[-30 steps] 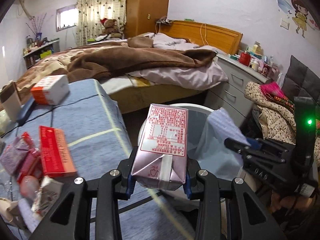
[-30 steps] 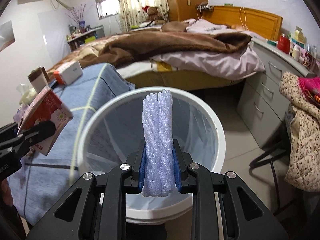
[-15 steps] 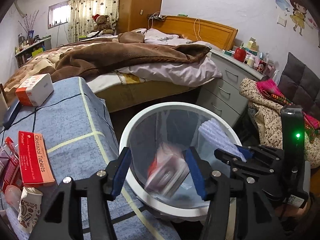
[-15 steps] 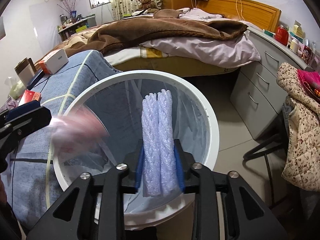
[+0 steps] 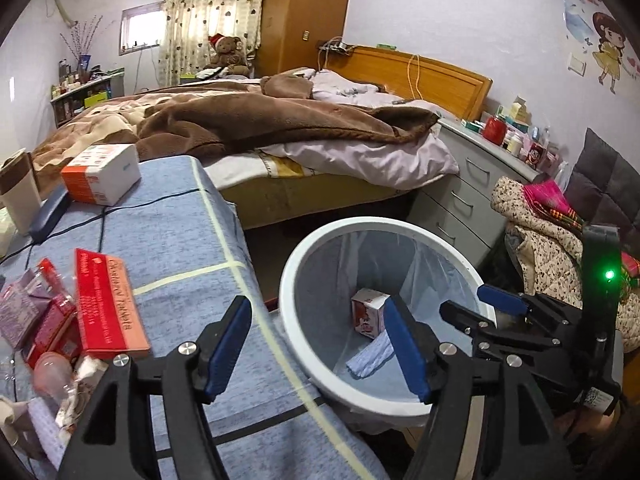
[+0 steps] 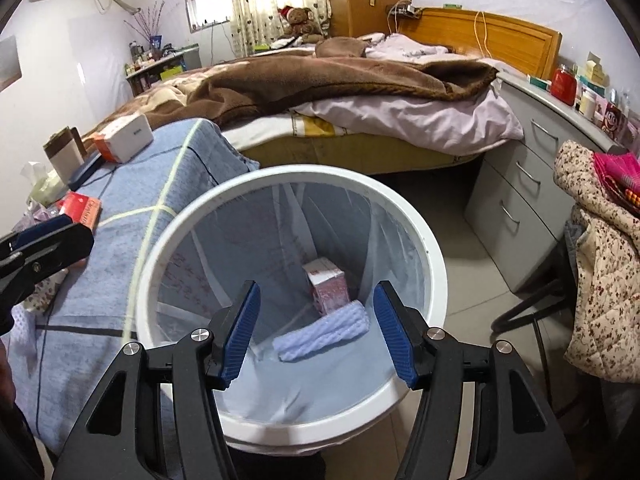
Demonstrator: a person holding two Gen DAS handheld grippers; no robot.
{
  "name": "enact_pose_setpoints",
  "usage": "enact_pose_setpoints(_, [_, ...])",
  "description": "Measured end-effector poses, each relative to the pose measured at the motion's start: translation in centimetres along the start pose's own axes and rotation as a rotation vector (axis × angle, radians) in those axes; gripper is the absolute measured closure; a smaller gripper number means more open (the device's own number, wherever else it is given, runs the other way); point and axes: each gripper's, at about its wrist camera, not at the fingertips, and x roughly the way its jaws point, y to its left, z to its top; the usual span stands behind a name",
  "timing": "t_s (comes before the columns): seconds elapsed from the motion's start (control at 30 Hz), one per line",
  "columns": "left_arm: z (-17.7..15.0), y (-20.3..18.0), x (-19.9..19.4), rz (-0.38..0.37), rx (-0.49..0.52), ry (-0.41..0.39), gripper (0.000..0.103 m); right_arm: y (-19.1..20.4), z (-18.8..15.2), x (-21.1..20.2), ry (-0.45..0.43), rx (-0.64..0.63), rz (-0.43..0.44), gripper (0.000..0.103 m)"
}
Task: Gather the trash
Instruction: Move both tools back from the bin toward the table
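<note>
The pink carton [image 6: 326, 286] and the pale blue foam wrap [image 6: 320, 336] lie touching at the bottom of the lined white bin [image 6: 168, 240], below and beyond both pairs of jaws. The right gripper [image 6: 318, 334] hangs over the bin's near rim, jaws spread wide and holding nothing. The left gripper [image 5: 320, 346], likewise released and touching nothing, sits above the gap between the blue-covered surface [image 5: 172, 240] and the bin.

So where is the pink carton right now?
In the right wrist view, the pink carton stands at the bottom of the white bin, just behind the blue foam wrap.
</note>
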Motion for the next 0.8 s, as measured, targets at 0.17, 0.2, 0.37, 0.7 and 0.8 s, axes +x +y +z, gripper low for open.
enact_pose_setpoints(0.17, [-0.2, 1.4, -2.0, 0.03, -0.015, -0.041, 0.032, 1.1, 0.3, -0.7, -0.037, -0.006, 0.022, 0.042])
enact_pose_setpoints(0.2, [-0.3, 1.7, -2.4, 0.036, -0.02, -0.05, 0.032, 1.5, 0.4, -0.8, -0.044, -0.011, 0.028, 0.042])
enact_pose_setpoints(0.37, [-1.0, 4.1, -4.9, 0.086, -0.06, -0.102, 0.032, 3.1, 0.6, -1.4, -0.078, -0.026, 0.08, 0.042])
enact_pose_setpoints(0.7, [-3.0, 9.7, -9.9, 0.202, -0.142, -0.174, 0.03, 7.8, 1.2, -1.9, -0.119, -0.083, 0.169, 0.04])
enact_pose_setpoints(0.8, [-3.7, 11.1, -11.1, 0.236, -0.162, -0.182, 0.029, 9.0, 1.4, -1.9, -0.123, -0.089, 0.194, 0.035])
